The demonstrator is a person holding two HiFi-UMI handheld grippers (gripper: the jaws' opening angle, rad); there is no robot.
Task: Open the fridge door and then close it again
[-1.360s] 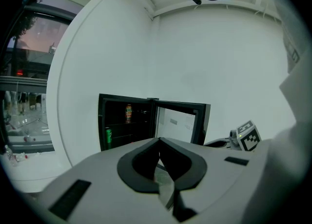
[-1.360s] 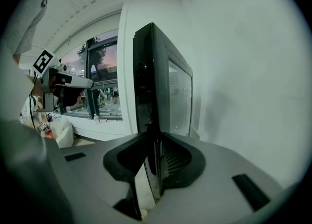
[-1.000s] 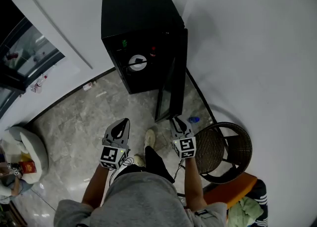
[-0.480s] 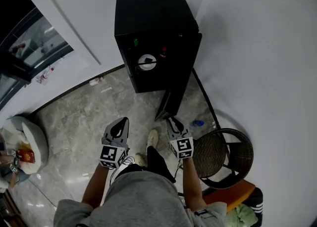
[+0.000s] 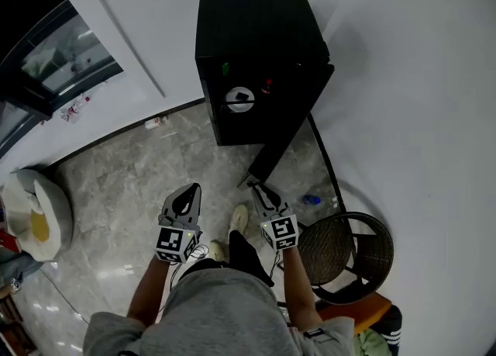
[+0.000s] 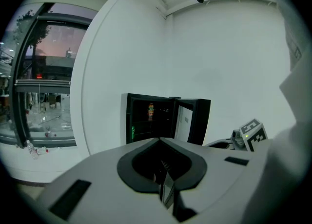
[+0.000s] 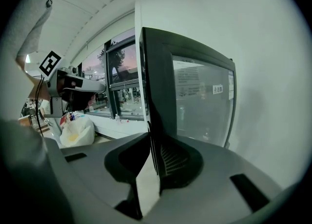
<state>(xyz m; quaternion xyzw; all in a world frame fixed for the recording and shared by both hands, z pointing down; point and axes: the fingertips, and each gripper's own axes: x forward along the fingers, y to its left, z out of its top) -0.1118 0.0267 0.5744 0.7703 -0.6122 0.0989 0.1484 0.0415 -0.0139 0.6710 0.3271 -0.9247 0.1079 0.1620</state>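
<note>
Standing on a grey marbled floor [image 5: 139, 184] with its back to a white wall [image 5: 403, 75], the single black fridge [image 5: 256, 29] sits ahead of the person, and its one fridge door [image 5: 288, 131] hangs open, swung out toward the wall side. The right gripper [image 5: 253, 187] has its jaws closed on the free edge of that door, the thin edge running down between the two pads. The left gripper [image 5: 189, 190] hangs well apart from the fridge over bare floor, jaws pressed together on nothing. That makes two grippers, each carrying one marker cube. Near the door's foot lie one small blue object [image 5: 311, 200] and one round wicker chair [image 5: 381, 232]; a pale shoe [image 5: 239, 217] shows between the grippers. To the far left runs a dark-framed glass front [image 5: 62, 52], with a white bag [image 5: 35, 219] on the floor nearby. Only the head view shows the chair and the fridge's top. Only the left gripper view looks into the dark cabinet, where coloured lights glow. Only the right gripper view shows the door's pale inner panel close up.
</note>
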